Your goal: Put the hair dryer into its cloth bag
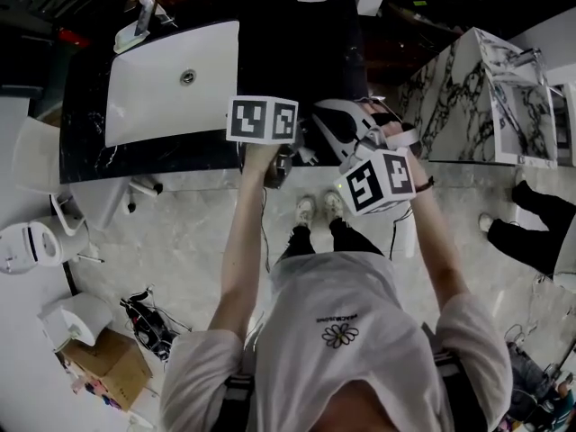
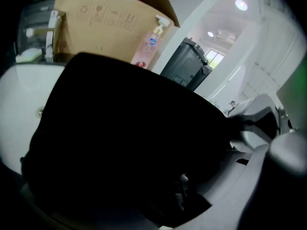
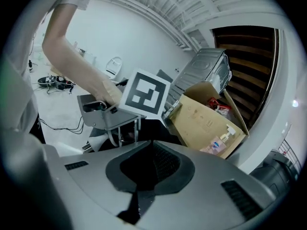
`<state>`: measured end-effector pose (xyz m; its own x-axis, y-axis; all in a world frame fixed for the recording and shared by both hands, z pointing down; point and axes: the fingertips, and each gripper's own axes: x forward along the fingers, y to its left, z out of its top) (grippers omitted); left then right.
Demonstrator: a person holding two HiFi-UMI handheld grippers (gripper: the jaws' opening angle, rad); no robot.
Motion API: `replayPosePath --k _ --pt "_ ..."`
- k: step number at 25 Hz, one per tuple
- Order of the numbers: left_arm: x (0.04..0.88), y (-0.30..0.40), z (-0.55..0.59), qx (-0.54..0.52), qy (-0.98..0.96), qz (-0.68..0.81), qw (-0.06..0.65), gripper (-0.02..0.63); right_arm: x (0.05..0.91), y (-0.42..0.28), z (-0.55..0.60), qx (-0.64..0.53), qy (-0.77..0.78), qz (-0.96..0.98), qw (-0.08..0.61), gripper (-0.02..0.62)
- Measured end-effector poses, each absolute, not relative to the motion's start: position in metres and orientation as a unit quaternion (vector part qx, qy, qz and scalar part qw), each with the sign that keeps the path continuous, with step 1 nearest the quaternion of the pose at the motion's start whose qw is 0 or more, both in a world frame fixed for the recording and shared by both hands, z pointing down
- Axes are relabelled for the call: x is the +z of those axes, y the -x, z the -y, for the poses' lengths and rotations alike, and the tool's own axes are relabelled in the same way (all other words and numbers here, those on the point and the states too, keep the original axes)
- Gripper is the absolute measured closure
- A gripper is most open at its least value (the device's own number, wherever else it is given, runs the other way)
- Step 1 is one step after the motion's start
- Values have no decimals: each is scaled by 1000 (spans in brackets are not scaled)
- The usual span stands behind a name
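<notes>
The grey hair dryer [image 1: 340, 126] hangs over the front edge of the black counter [image 1: 297, 52], just ahead of my right gripper [image 1: 364, 151]. In the right gripper view the dryer's body [image 3: 201, 186], with its dark mesh inlet, fills the lower half and hides the jaws; it looks gripped there. My left gripper [image 1: 270, 138] is beside it on the left. The black cloth bag [image 2: 124, 143] covers most of the left gripper view and hides those jaws. The dryer [image 2: 273, 162] shows at the bag's right edge. From the right gripper view I see the left gripper's marker cube [image 3: 144, 94].
A white sink [image 1: 171, 79] is set in the counter. At the counter's back stand a cardboard box [image 2: 100, 28] and a pump bottle [image 2: 149, 44], with a grey bin [image 2: 187, 61] behind. A marble block [image 1: 477, 97] stands to the right. Cables [image 1: 148, 318] lie on the floor.
</notes>
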<state>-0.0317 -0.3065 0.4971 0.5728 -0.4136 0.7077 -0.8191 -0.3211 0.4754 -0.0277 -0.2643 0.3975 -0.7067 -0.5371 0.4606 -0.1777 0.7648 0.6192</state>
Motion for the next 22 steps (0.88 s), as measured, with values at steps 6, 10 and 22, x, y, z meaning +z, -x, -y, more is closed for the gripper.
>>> replayPosePath --k 6,10,22 --pt "502 48 284 276 -760 441 390 293 390 28 263 -279 -212 879 323 578" --pt "507 52 281 304 -761 472 327 270 389 30 257 -282 -211 877 325 578" --pt "515 76 275 358 -710 510 329 295 384 34 244 -284 -220 877 318 578"
